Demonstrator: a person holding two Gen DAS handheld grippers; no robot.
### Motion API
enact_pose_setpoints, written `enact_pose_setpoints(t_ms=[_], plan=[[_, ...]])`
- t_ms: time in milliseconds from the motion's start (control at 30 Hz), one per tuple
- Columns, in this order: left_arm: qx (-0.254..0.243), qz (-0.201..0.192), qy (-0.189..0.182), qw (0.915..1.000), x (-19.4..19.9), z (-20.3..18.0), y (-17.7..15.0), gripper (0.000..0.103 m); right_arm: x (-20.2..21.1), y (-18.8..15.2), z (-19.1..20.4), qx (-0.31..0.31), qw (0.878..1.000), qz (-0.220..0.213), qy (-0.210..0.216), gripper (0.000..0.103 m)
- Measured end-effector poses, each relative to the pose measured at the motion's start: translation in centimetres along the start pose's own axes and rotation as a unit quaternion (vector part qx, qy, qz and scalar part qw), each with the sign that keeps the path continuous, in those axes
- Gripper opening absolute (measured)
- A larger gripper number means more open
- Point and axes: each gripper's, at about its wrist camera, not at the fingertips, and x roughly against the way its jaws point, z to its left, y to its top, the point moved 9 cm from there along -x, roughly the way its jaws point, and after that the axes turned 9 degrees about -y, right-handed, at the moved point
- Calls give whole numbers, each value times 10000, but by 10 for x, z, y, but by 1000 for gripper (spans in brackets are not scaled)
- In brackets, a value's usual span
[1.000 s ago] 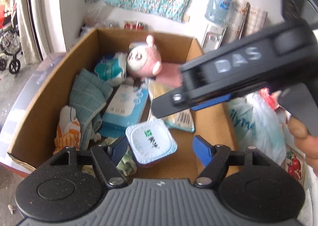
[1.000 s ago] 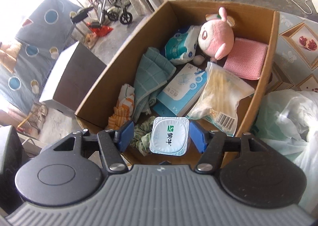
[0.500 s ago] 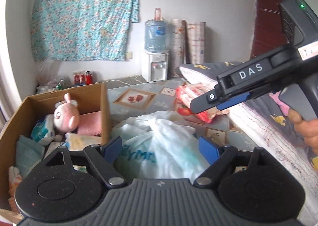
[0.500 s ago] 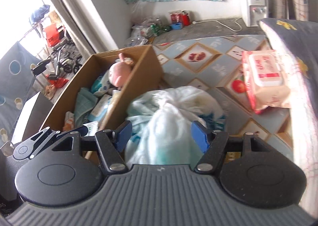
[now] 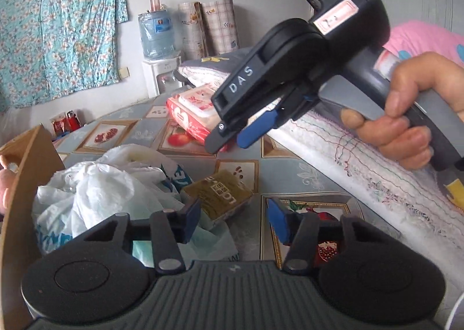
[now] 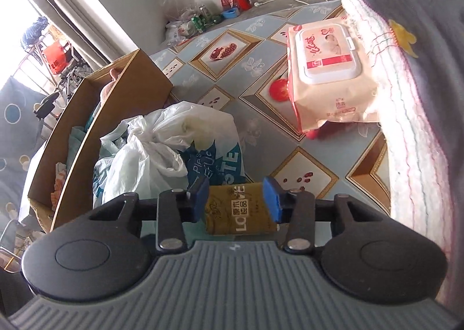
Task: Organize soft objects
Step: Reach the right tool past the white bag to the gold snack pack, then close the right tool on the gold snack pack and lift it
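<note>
A brown-gold tissue pack [image 5: 217, 195] lies on the patterned mat beside a heap of white plastic bags [image 5: 95, 188]. My left gripper [image 5: 233, 221] is open and empty, low over the mat just in front of the pack. My right gripper [image 6: 236, 199] is open above the same pack [image 6: 240, 211], which shows between its blue pads without touching them; in the left wrist view the right gripper [image 5: 232, 135] hangs higher up. A pink wet-wipes pack [image 6: 327, 72] lies further off against the bedding. The cardboard box [image 6: 87, 127] of soft things stands at the left.
A folded quilt and dark blanket [image 6: 411, 74] run along the right side. A water dispenser [image 5: 158, 48], rolled mats and a floral cloth [image 5: 58, 25] stand at the far wall. Cans and bottles [image 6: 208, 15] sit on the floor beyond the mat.
Both grippers have swung from the box to the mat on its right. The yoghurt cup that was between them a second ago is no longer in view. The tissue pack has come into view.
</note>
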Motion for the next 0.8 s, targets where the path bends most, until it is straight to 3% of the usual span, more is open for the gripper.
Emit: enact_pose_setpoints(t_ms=[100,367,667,800], plan=[[132,168,-7,9998,-10,2,-7,41,-23,9,2,5,9997,117,196,37],[404,393,-29,9984,-13,5,-17,39,-65,10,-7,-236,9966,593,522,38],[670,488,-279,9962,-13,-7,-26,40,-22,-43,-18,-396,9927,994,558,40],[855,564,-509,9934,-11,-12,-31,48,-4,-69,-21,-547,9881,1258,695,40]])
